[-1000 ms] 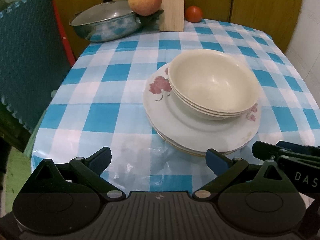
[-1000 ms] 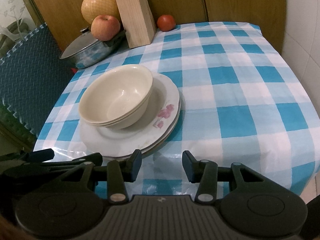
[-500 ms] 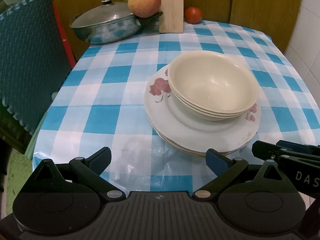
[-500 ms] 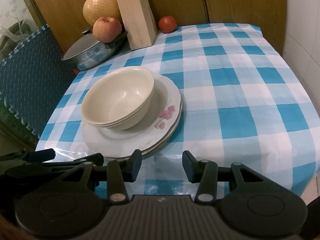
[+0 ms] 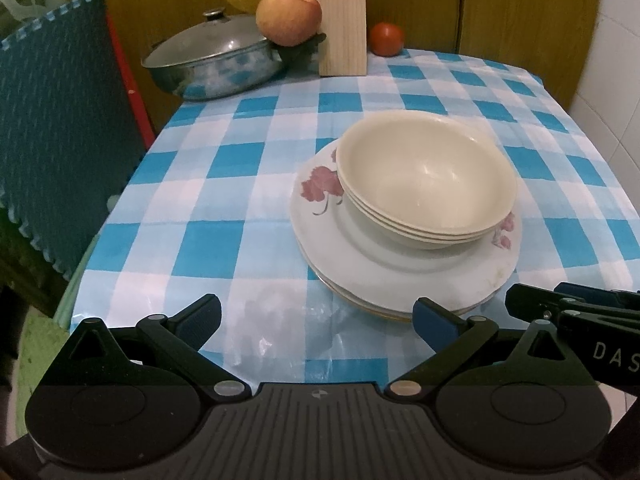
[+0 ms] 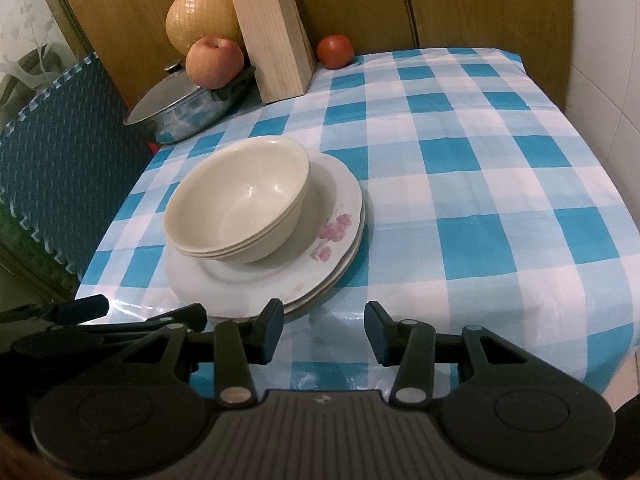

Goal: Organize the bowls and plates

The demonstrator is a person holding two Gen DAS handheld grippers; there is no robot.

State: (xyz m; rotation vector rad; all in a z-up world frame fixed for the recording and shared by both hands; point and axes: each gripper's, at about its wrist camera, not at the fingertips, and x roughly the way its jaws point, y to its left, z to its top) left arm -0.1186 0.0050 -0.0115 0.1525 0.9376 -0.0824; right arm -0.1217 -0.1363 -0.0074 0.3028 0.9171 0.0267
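Note:
A stack of cream bowls (image 5: 428, 184) sits nested on a stack of white plates with pink flowers (image 5: 380, 264), on the blue checked tablecloth. The same bowls (image 6: 240, 208) and plates (image 6: 340, 216) show in the right wrist view. My left gripper (image 5: 316, 316) is open and empty, near the table's front edge, just in front of the plates. My right gripper (image 6: 324, 324) is open and empty, in front of the plates' right side. Each gripper shows at the edge of the other's view.
At the back stand a lidded steel pan (image 5: 212, 64), an apple (image 5: 288, 16), a yellow pomelo (image 6: 200, 24), a wooden knife block (image 6: 276, 40) and a tomato (image 6: 335, 51). A blue foam mat (image 5: 60, 128) stands at the left; a tiled wall is at the right.
Both grippers have drawn back and risen slightly; the table looks a little farther away. The bowls and plates have not moved.

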